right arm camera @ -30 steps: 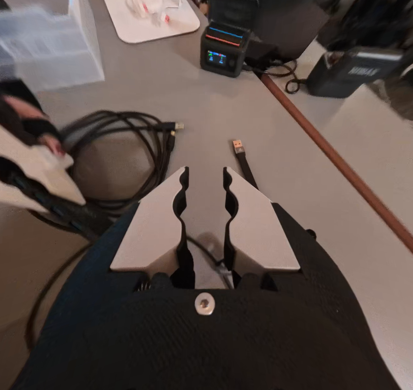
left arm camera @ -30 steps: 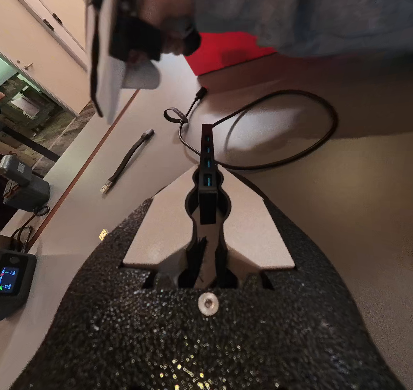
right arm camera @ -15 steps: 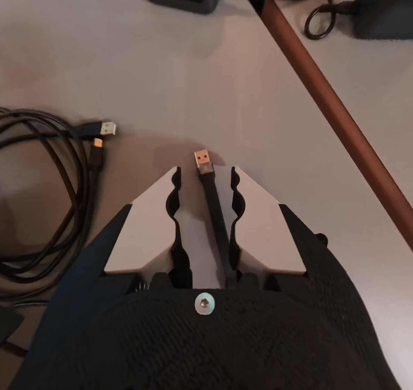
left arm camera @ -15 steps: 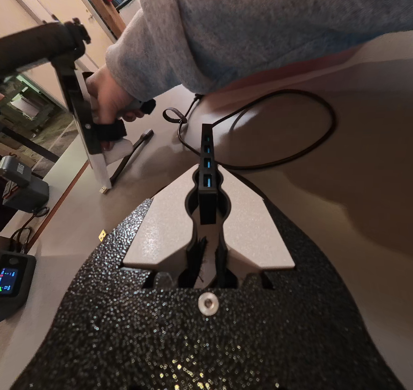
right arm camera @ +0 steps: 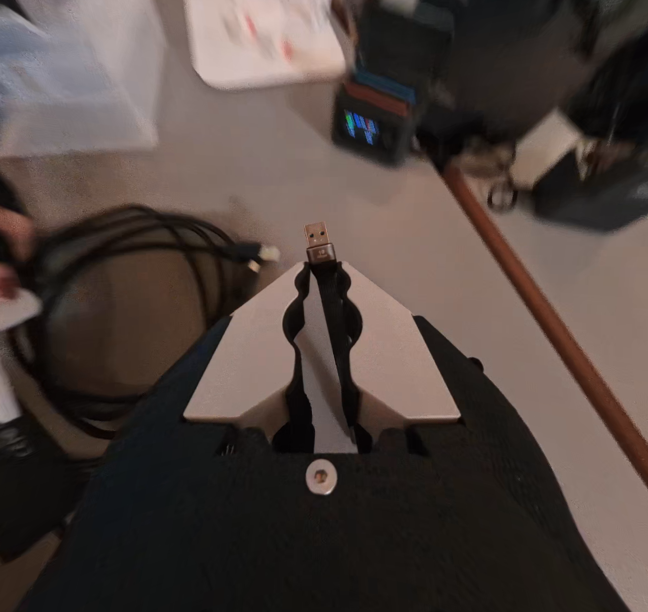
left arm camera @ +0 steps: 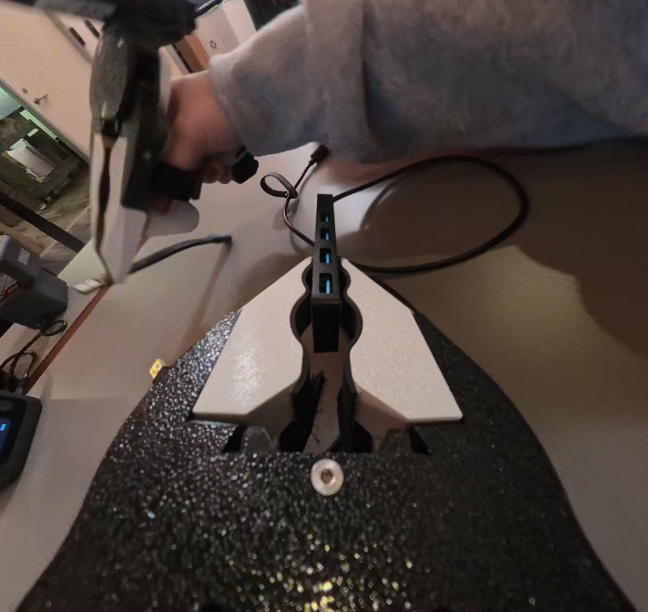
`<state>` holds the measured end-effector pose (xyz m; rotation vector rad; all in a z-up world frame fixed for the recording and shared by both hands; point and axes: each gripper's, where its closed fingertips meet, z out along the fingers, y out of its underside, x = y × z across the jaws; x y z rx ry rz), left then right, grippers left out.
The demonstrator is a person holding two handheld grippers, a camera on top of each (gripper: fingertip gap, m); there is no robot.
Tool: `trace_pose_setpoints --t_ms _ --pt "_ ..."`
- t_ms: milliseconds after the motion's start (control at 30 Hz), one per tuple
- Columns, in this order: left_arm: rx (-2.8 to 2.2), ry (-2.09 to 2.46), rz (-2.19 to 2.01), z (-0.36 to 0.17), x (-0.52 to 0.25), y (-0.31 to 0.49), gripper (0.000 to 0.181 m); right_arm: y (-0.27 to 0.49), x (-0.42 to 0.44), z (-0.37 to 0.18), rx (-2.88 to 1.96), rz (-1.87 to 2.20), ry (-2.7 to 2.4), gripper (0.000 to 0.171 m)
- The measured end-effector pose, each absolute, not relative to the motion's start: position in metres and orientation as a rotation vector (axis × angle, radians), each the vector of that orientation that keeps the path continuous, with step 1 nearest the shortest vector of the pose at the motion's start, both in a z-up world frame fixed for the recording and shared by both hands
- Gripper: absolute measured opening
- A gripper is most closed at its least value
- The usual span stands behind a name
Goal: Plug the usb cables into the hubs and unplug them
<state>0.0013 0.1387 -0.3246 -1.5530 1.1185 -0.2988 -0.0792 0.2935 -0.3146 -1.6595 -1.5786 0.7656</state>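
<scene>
My left gripper (left arm camera: 325, 272) is shut on a black USB hub (left arm camera: 326, 265) with several blue ports facing up, and holds it above the table. The hub's black cable (left arm camera: 473, 255) loops on the table behind it. My right gripper (right arm camera: 323, 266) is shut on a short flat black USB cable (right arm camera: 331, 311); its metal plug (right arm camera: 317, 239) sticks out past the fingertips. In the left wrist view the right gripper (left arm camera: 112, 272) is at the left, held by a hand, with the short cable (left arm camera: 182, 246) trailing from it.
A coil of black cables (right arm camera: 133, 279) with loose plugs lies left of my right gripper. A small black device with a lit screen (right arm camera: 371, 129) stands at the back. A white tray (right arm camera: 259, 27) and a clear box (right arm camera: 70, 62) are behind. The brown table edge (right arm camera: 526, 297) runs on the right. Left tips to right tips: about 15 cm.
My right gripper went down over the short cable on the table, shut on it just behind the plug and lifted it. My left gripper kept holding the hub still.
</scene>
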Motion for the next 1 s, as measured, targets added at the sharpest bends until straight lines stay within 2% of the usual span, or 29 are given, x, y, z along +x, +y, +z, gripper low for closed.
trace_pose_setpoints --t_ms 167,433,700,900,1000 --pt "-1.54 0.994 -0.447 -0.308 -0.004 0.14 0.009 0.233 -0.07 -0.241 -1.216 0.892 -1.494 0.013" --pt "-1.533 0.916 -0.524 -0.298 -0.009 0.141 0.008 0.176 -0.035 -0.197 -1.013 0.697 -1.451 0.013" --pt "-1.505 0.927 -0.543 -0.295 -0.005 0.137 0.008 0.157 0.004 -0.208 -0.868 -0.015 -1.44 0.013" --pt "-1.626 0.926 -0.609 -0.305 -0.002 0.136 0.008 0.145 0.013 -0.231 -0.557 -0.671 -1.558 0.012" --pt "-1.757 0.902 -0.681 -0.32 -0.004 0.137 0.008 0.142 0.008 -0.25 -0.381 -0.849 -1.676 0.012"
